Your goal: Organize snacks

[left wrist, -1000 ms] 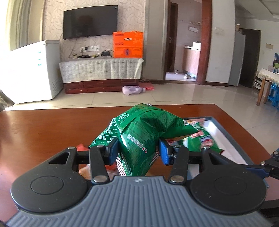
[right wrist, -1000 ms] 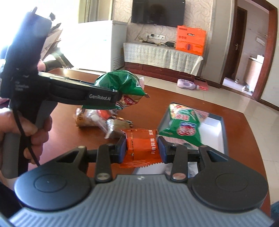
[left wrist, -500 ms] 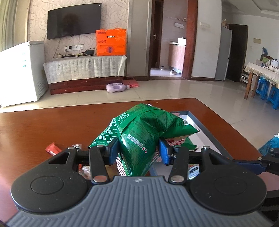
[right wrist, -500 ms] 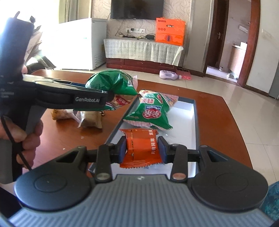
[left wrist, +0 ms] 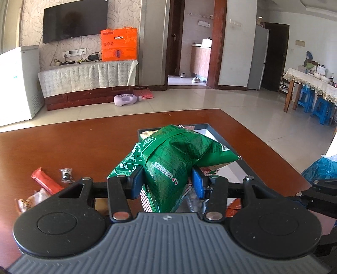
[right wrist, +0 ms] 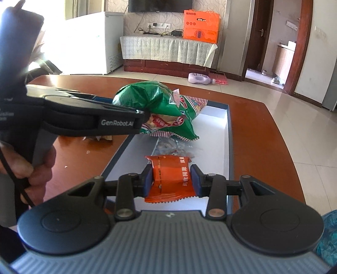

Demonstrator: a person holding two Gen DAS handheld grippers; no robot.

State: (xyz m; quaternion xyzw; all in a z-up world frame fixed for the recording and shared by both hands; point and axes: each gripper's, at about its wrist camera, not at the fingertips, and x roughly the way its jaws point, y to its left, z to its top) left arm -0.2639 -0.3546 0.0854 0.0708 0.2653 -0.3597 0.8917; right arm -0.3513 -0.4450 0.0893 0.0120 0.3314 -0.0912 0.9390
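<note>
A big black TV [left wrist: 74, 20] hangs on the wall above a long low cabinet [left wrist: 88, 84] with a pale cloth. The floor [left wrist: 242, 109] is shiny and light, and blue stools [left wrist: 320, 107] stand by a side table.

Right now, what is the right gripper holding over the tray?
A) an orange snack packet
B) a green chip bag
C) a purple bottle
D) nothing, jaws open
A: the right gripper is clamped on the orange snack packet above the tray; the left gripper holds the green bag.

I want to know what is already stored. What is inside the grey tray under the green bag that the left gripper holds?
In the tray, a second green snack bag and a crinkled clear wrapper show below the held green bag. Anything directly beneath is covered.
</note>
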